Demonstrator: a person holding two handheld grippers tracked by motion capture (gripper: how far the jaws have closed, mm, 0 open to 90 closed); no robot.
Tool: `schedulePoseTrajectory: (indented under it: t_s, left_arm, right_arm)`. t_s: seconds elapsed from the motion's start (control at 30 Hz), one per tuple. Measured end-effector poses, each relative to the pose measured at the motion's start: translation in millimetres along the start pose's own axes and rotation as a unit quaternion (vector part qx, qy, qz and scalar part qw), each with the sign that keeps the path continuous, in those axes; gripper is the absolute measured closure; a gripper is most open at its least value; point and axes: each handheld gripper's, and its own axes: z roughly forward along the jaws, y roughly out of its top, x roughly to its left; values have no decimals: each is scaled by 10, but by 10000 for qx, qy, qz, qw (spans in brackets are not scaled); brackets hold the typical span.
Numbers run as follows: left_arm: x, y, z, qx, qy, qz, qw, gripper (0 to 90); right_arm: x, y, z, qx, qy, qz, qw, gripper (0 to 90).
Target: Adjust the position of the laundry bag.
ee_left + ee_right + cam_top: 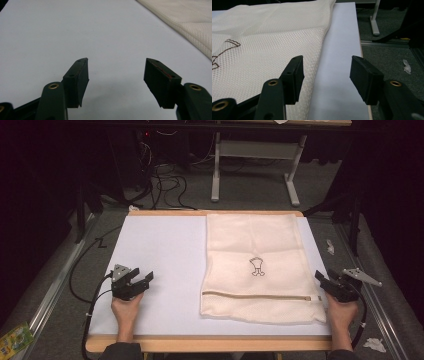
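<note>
A cream mesh bag (255, 265) lies flat on the right half of the white table top (160, 250). It has a zipper (257, 296) along its near edge and a small brown stitched figure (256, 266) in the middle. My left gripper (142, 274) rests on the bare table well left of the bag, open, with nothing between its fingers. In the left gripper view the left gripper (116, 61) faces white table, with the bag (190, 22) at upper right. My right gripper (325, 276) is open at the bag's near right edge. The right gripper (327, 58) straddles the bag's edge (262, 45).
The table's wooden rim (210, 343) runs along the near side. Beyond the far edge lie black cables (165, 185) on the grey floor and white desk legs (216, 175). Crumpled paper (374, 345) lies on the floor at right, a green packet (14, 340) at left.
</note>
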Motion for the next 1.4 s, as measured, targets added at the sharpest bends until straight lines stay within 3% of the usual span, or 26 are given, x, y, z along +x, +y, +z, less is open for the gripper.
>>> schedulePoseTrajectory:
  t_s: [0.17,0.37,0.47,0.6,0.63,0.67,0.7,0.73,0.8,0.97,1.03,1.1,1.13,1.17,1.2,1.23,1.27,1.4]
  left_arm:
    - [-3,2,4,9,32,15,10000,338]
    - [9,-1,-11,-53,-137,16,9999,331]
    - [30,3,-6,-41,-137,-102,9998,327]
    - [39,10,0,13,-90,-173,9998,326]
    - [30,9,-7,-36,-77,-131,9999,359]
    - [1,9,-23,-62,-50,45,10000,361]
    - [1,9,-23,-62,-50,45,10000,361]
    - [-36,8,-28,11,-30,195,9998,359]
    - [-80,9,-25,115,-31,310,9994,360]
    - [-194,52,-21,235,-179,376,9989,359]
    - [-256,114,-15,241,-306,202,9990,360]
    - [-292,145,-7,276,-344,195,9988,359]
    - [-399,194,2,319,-380,371,9981,359]
    - [-399,194,2,319,-380,371,9981,359]
    - [-521,241,27,374,-460,466,9972,353]
    - [-521,241,27,374,-460,466,9972,346]
    - [-617,283,53,388,-563,535,9962,340]
    - [-732,343,105,437,-672,594,9950,339]
  right_arm:
    - [-8,1,2,9,28,-5,10000,452]
    - [2,6,9,44,-67,13,10000,453]
    - [67,28,67,379,-90,-256,9989,471]
    - [91,37,93,508,-68,-382,9980,471]
    - [70,29,55,315,193,-296,9989,487]
    - [55,22,31,210,357,-213,9989,485]
    - [55,22,31,210,357,-213,9989,485]
    - [28,15,1,101,482,-148,9987,478]
    - [24,10,-14,140,486,-95,9987,471]
    - [80,14,-48,228,324,-259,9989,472]
    - [92,22,-62,235,326,-314,9987,466]
    - [95,40,-80,274,328,-332,9985,461]
    - [100,48,-93,275,325,-340,9985,457]
    - [100,48,-93,275,325,-340,9985,457]
    - [111,54,-110,331,328,-317,9984,430]
    - [111,54,-110,331,328,-317,9984,430]
    - [146,69,-114,581,327,-458,9967,435]
    - [208,86,-139,644,284,-653,9954,460]
